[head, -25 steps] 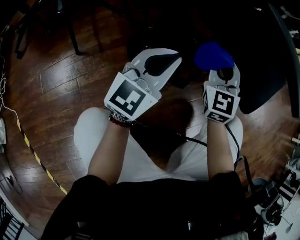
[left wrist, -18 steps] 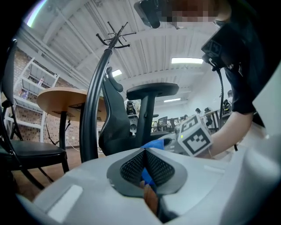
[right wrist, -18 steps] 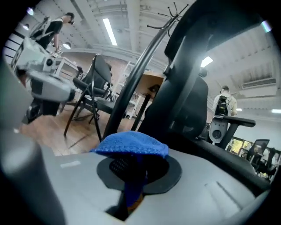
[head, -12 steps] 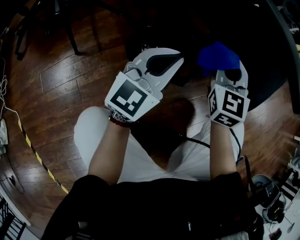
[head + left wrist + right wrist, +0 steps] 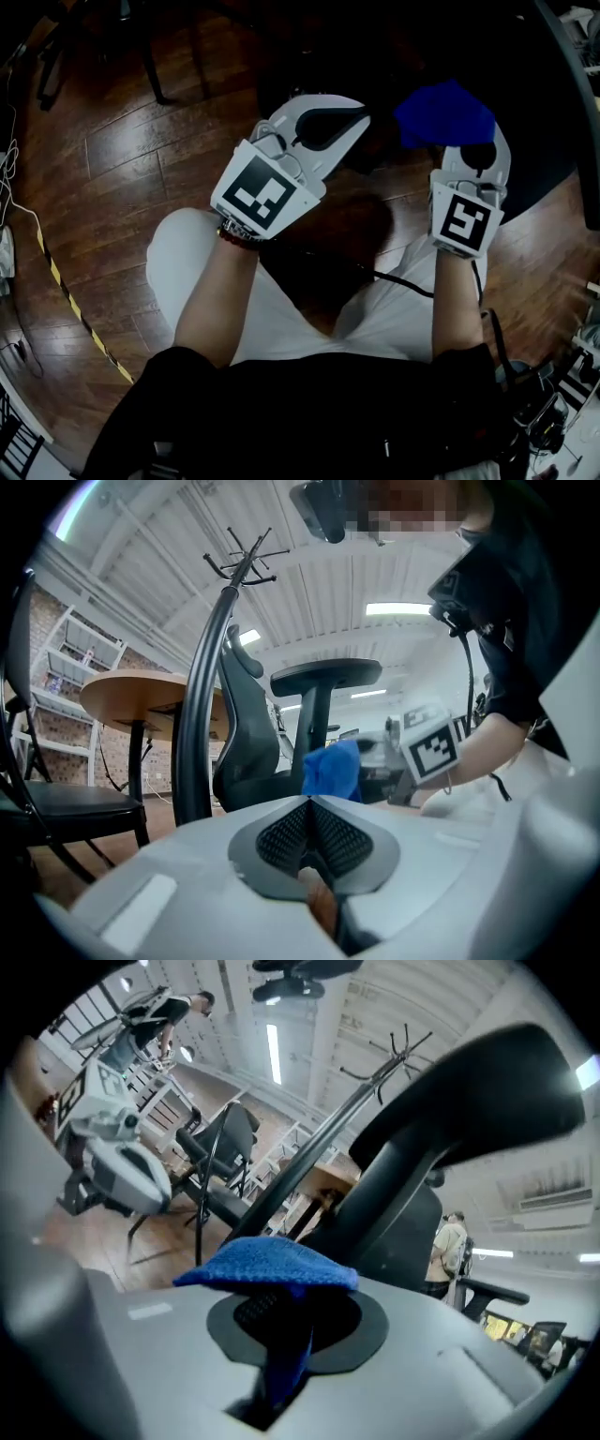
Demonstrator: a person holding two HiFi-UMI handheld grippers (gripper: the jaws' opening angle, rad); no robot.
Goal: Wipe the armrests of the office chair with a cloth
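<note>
My right gripper [image 5: 472, 148] is shut on a blue cloth [image 5: 444, 112] that bunches above its jaws; in the right gripper view the cloth [image 5: 267, 1262] drapes over the closed pads [image 5: 251, 1309]. A black armrest [image 5: 487, 1082] of the office chair rises on its post just ahead of that gripper. The chair [image 5: 525, 112] is a dark shape in the head view. My left gripper [image 5: 349, 117] is shut with nothing in it, to the left of the cloth. From the left gripper view I see the armrest [image 5: 325, 675], the cloth [image 5: 333, 771] and the right gripper [image 5: 412, 752] beyond my shut left gripper [image 5: 310, 806].
The floor is dark wood, with yellow-black tape [image 5: 66, 300] at the left and chair legs [image 5: 150, 66] at the top left. A round wooden table [image 5: 141, 691], a coat stand [image 5: 246, 560] and a black side chair [image 5: 56, 803] stand beyond. A person [image 5: 448, 1246] stands far off.
My right gripper has carried the blue cloth to the right and slightly down in the head view. The left gripper has hardly moved.
</note>
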